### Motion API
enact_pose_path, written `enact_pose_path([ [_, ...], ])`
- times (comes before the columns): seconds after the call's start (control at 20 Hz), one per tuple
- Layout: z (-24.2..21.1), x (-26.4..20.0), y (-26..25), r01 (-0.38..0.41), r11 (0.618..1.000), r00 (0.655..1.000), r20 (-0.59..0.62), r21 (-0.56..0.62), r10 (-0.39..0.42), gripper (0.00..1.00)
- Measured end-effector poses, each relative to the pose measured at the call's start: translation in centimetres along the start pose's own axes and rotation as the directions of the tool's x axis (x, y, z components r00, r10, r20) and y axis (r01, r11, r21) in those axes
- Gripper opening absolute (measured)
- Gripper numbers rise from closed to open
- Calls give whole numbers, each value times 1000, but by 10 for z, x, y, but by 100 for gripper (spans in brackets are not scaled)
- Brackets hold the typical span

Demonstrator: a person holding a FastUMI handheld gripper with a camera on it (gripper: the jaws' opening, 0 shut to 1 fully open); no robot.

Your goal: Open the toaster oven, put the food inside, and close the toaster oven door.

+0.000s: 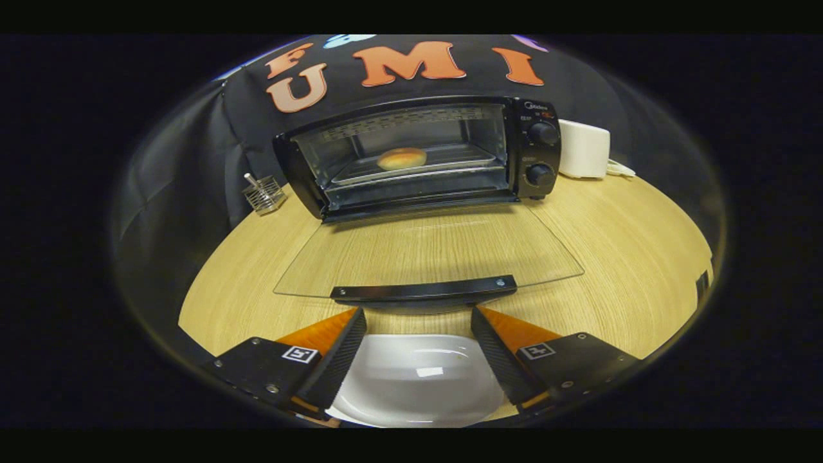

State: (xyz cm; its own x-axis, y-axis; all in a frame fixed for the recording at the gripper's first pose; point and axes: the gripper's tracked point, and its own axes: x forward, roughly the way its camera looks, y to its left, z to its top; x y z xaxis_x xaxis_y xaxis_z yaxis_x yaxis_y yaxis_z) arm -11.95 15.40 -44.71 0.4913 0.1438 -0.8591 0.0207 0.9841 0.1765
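Toaster oven (418,154) stands at the far side of the wooden surface (630,244), against the booth's dark wall, with its glass door (431,251) swung fully down so that it lies flat just above the surface and reaches toward the camera. The food, a small round bun (402,158), already sits on the tray (450,164) inside the cavity, roughly centred. Judging by this, opening and loading are done and only the closing of the door is left. The hand-held gripper (418,331) is spread wide and pinches nothing; its fingers sit just short of the door's dark handle (424,290), which runs across the door's near edge. Beneath and between the fingers lies an empty white dish (418,379), presumably where the bun came from. To lift the door, the fingers would likely need to get under or around the handle, and the gap between the door's near edge and the surface looks slim. The dish directly below leaves little room to dip. To the oven's left stands a small wire rack (263,193), to its right a white box (584,149) with a cord; both are well apart from the door's upward swing, which appears unobstructed.
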Motion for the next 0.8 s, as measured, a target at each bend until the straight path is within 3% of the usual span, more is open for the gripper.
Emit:
enact_pose_path([
  [0.55,26,-20,12,-30,1000,997,76,-8,31,97],
  [0.8,72,-40,18,-3,995,970,242,-96,26,97],
])
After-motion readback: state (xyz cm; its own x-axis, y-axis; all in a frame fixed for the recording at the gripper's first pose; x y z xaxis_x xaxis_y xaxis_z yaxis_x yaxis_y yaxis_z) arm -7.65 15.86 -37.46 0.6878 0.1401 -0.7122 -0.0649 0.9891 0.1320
